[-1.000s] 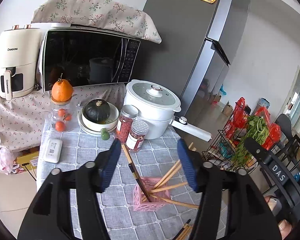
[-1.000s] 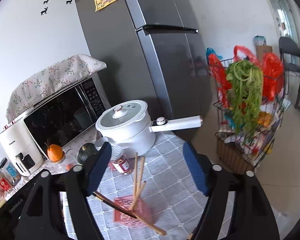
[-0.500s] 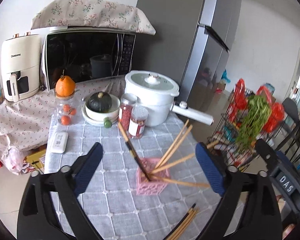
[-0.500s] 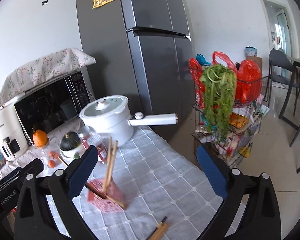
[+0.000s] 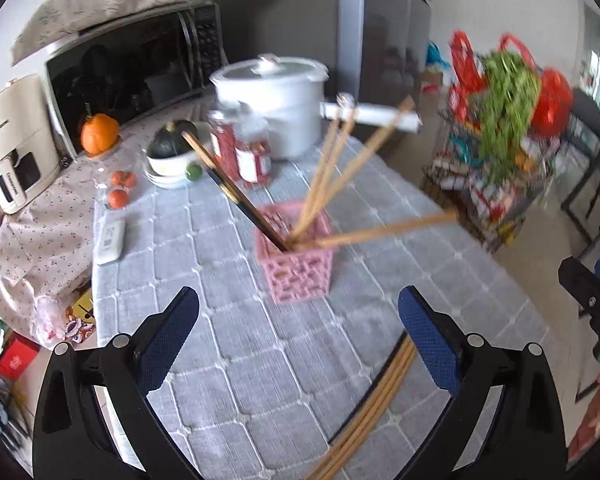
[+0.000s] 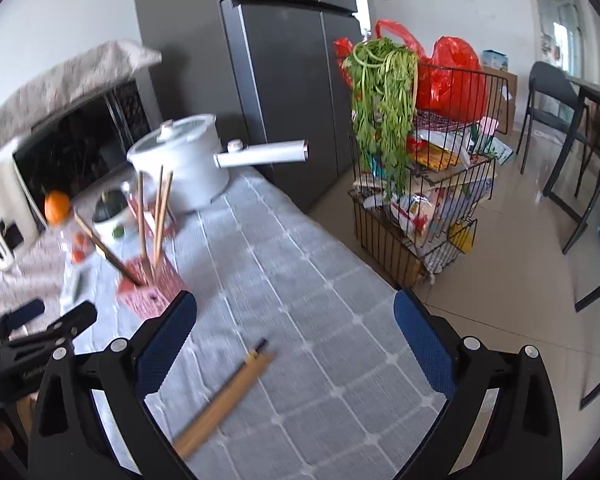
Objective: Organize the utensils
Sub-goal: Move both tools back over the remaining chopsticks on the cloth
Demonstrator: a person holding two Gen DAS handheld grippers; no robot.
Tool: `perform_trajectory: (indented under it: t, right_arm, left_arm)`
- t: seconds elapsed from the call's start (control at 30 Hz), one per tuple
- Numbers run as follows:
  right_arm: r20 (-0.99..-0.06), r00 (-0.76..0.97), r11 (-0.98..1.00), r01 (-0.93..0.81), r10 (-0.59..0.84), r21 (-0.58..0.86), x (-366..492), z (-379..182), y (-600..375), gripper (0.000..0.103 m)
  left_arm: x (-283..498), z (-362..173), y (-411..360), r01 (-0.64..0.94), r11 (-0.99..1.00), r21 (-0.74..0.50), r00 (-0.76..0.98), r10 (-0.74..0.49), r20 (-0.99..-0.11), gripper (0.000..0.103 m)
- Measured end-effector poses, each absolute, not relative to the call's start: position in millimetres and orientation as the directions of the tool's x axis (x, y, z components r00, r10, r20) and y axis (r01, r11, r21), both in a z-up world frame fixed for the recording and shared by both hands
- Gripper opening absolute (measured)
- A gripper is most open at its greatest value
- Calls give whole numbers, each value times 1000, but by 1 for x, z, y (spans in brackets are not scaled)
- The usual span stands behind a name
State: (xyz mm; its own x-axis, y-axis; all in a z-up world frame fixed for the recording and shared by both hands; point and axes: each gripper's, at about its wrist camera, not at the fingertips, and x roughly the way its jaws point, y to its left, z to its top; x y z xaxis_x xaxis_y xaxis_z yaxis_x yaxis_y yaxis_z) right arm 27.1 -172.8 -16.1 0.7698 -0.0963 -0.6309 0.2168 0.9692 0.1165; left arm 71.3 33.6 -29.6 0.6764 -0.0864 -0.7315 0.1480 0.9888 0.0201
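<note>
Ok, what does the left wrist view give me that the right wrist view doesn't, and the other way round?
Only the left wrist view: the white remote on the tablecloth and the red-filled jars.
Only the right wrist view: the tips of the loose chopsticks on the cloth, and the black chair at the far right.
Both: the pink basket holding chopsticks, the white pot, the wire rack, both grippers open and empty.
</note>
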Motion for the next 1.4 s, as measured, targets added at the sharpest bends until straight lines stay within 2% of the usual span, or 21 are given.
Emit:
perform_trajectory:
  t: [0.13, 0.27, 0.37, 0.43, 0.53, 0.67, 0.83, 0.9, 0.93, 0.97, 1.0, 1.07, 1.23, 1.4]
  right_arm:
    - [-662, 740, 975, 212, -118, 62, 19, -31, -173, 96]
    - [-761, 643, 971, 227, -89, 79, 22, -58, -186, 96]
    - [-814, 579, 956, 265, -50, 130, 27, -74, -204, 96]
    - [-838, 545, 936, 309, -30, 167, 29, -84, -217, 96]
    - [-868, 495, 893, 368, 46, 258, 32, -100, -238, 96]
    - [-881, 429, 805, 440, 200, 397, 33, -124, -259, 96]
    - [-894, 421, 787, 495, 153, 368, 33, -131, -263, 96]
    - [-897, 414, 792, 490, 156, 364, 36, -133, -260, 96]
    - [-898, 409, 794, 487, 161, 364, 37, -134, -257, 96]
    - [-899, 404, 797, 482, 166, 364, 38, -135, -254, 96]
    - [-900, 402, 800, 478, 168, 363, 40, -135, -254, 96]
    - [-900, 404, 807, 470, 162, 356, 41, -134, -250, 96]
    - [-909, 387, 836, 440, 154, 328, 54, -136, -229, 96]
    - [-910, 345, 813, 448, 228, 373, 64, -150, -220, 96]
  left_arm:
    - [78, -63, 9, 231, 972, 47, 565, -94, -820, 96]
    - [89, -98, -11, 281, 959, 24, 461, -113, -880, 95]
    - [97, -119, -23, 299, 954, -11, 412, -139, -901, 76]
    - [103, -133, -29, 288, 957, -47, 387, -161, -908, 59]
    - [110, -149, -36, 264, 963, -58, 379, -159, -911, 48]
    - [118, -153, -39, 230, 969, -91, 423, -184, -887, 45]
    - [127, -158, -58, 249, 967, -61, 461, -174, -870, 45]
    - [129, -166, -61, 265, 963, -47, 467, -171, -868, 41]
    - [127, -167, -62, 278, 960, -30, 481, -166, -861, 34]
    - [126, -168, -63, 275, 961, 15, 472, -121, -873, 13]
    - [124, -170, -63, 279, 959, 40, 457, -96, -884, 2]
    - [115, -170, -56, 290, 957, 28, 416, -100, -904, 0]
    - [96, -161, -25, 288, 952, -106, 308, -197, -931, 0]
    - [80, -143, -2, 308, 926, -220, 228, -296, -928, 1]
